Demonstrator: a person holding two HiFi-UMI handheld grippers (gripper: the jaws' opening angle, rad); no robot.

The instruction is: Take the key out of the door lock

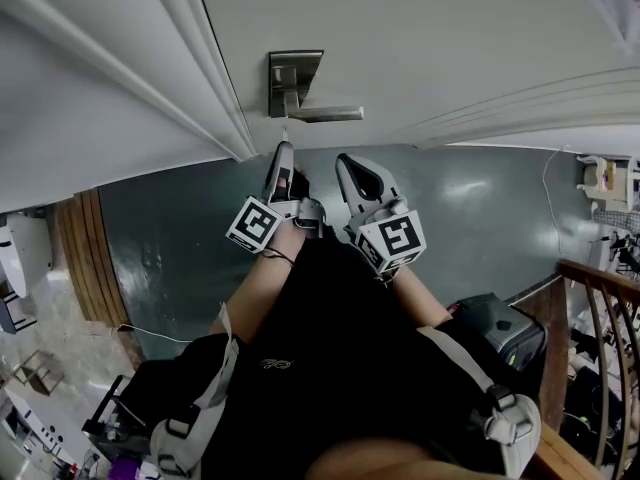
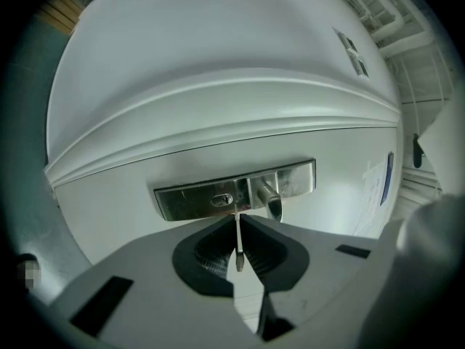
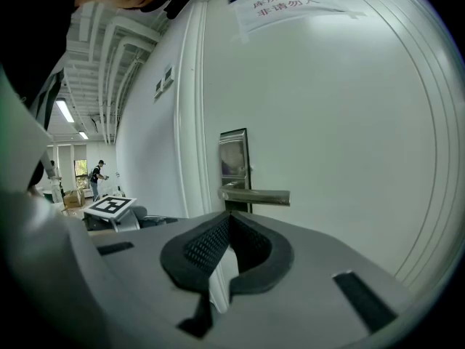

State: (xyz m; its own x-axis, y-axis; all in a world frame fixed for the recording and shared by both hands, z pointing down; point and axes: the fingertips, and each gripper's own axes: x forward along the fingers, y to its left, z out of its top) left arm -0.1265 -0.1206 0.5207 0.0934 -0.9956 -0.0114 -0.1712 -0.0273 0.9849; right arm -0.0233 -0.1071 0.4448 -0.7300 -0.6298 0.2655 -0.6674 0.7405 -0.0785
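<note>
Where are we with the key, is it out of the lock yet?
Done: the left gripper is shut on the key, and the keyhole in the lock plate looks empty, so the key seems out. In hand: its tip hangs close by the keyhole. Left: draw it well away from the plate. The right gripper is shut, empty.

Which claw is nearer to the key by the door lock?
Left. The left claw is shut on the key; the right claw hangs beside it, not touching the key.

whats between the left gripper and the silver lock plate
A thin metal key, pinched edge-on in the left gripper, its tip pointing toward the silver lock plate; clearest in the left gripper view.
</note>
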